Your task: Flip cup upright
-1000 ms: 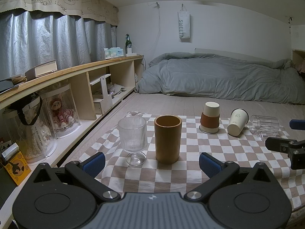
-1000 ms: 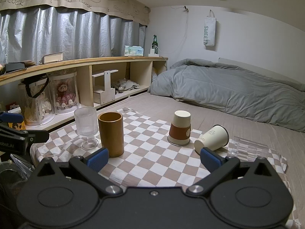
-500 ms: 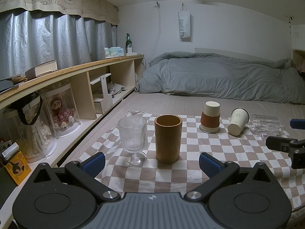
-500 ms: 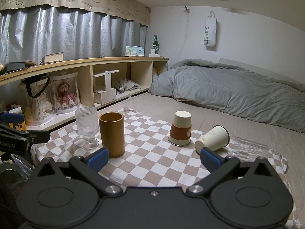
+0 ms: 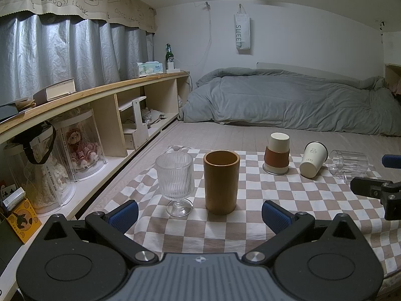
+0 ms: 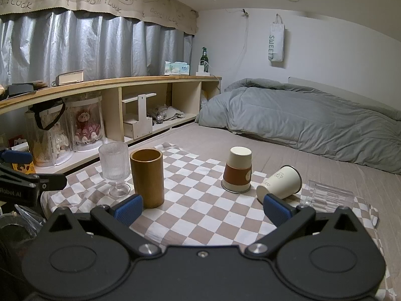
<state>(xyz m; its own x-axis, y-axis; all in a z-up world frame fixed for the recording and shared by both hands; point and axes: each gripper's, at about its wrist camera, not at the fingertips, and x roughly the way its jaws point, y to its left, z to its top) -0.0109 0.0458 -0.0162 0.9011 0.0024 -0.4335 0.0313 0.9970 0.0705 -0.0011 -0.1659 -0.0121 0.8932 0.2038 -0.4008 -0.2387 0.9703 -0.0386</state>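
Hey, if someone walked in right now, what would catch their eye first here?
Probably the row of cups on the checkered cloth: a ribbed glass goblet and bamboo cup upright at the left, a sleeved paper cup upside down mid-cloth. A white paper cup and clear glass lie tipped over on the right.

Two paper cups (image 6: 237,169), two glasses (image 6: 114,161), one wooden cup (image 6: 147,176).
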